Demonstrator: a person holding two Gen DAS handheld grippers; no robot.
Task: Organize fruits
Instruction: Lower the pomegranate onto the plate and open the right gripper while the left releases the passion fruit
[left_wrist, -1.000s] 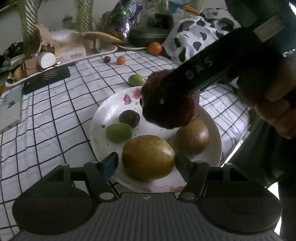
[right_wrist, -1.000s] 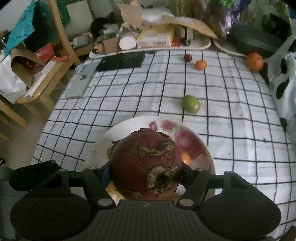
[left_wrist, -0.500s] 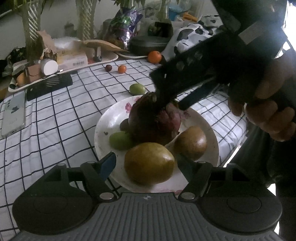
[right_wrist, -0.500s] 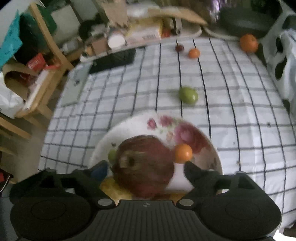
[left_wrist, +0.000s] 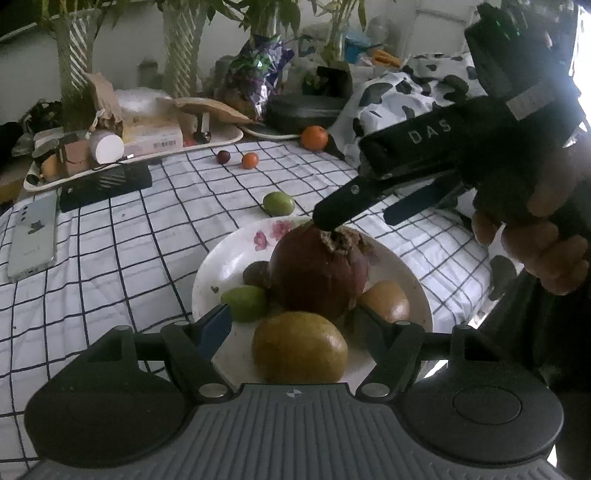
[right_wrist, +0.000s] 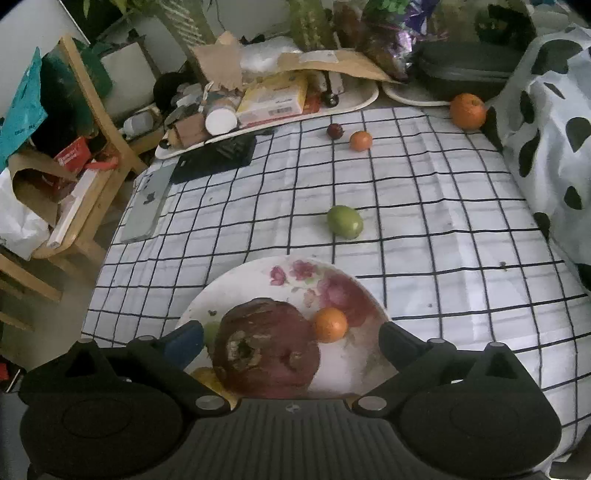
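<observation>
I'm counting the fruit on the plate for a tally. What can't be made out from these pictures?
- Right wrist view: the yellow-brown fruit is mostly behind the right gripper, whose jaws are opening above the plate.
- Left wrist view: the dark red fruit hides most of the small dark fruit.
- Left wrist view: the small orange fruit is hidden.

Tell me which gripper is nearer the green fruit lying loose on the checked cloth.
Right. The right gripper hangs over the plate, just short of the green fruit; the left gripper sits behind the plate's near rim.
</observation>
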